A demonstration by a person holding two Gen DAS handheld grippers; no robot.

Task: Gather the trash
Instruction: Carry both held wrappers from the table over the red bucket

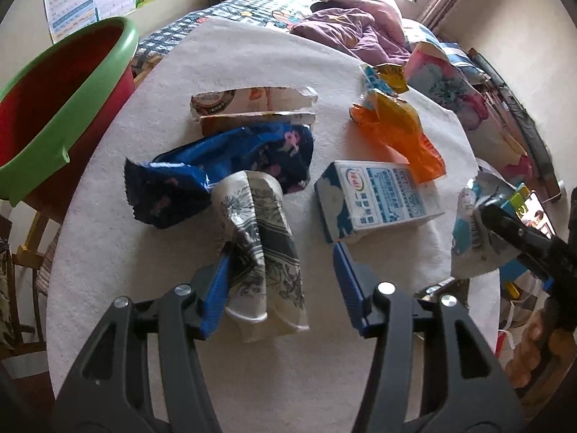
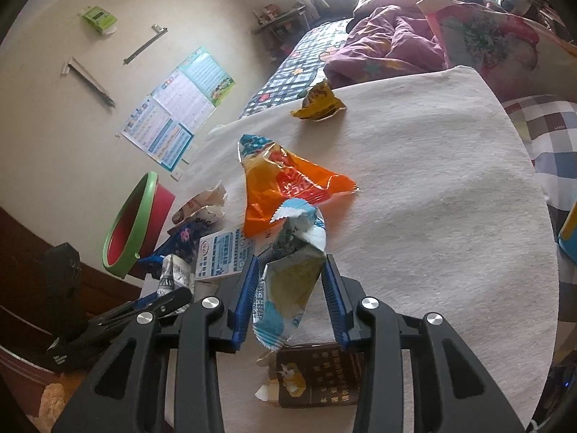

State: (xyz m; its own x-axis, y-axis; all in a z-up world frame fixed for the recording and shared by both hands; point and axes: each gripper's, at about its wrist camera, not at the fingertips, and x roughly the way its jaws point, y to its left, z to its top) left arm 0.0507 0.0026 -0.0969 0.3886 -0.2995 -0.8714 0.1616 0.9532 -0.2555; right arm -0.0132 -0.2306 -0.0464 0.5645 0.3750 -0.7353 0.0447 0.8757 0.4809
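In the left wrist view my left gripper (image 1: 281, 252) points down at the white-clothed table (image 1: 252, 361). A crumpled grey-and-white patterned wrapper (image 1: 259, 245) stands between its jaws. The wrapper leans on the left pad, and the right pad is apart from it, so the gripper is open. My right gripper (image 2: 291, 258) is shut on a light blue wrapper (image 2: 288, 288) and holds it above the cloth. The same wrapper (image 1: 472, 227) shows at the right edge of the left wrist view. A red basin with a green rim (image 1: 54, 108) stands at the table's left.
Loose on the cloth lie a dark blue wrapper (image 1: 223, 166), a blue-and-white carton (image 1: 378, 198), an orange wrapper (image 1: 396, 130), a torn paper box (image 1: 252, 104), a yellow wrapper (image 2: 319, 103) and a brown box (image 2: 317, 375). Behind the table is a bed with a purple quilt (image 2: 389, 43).
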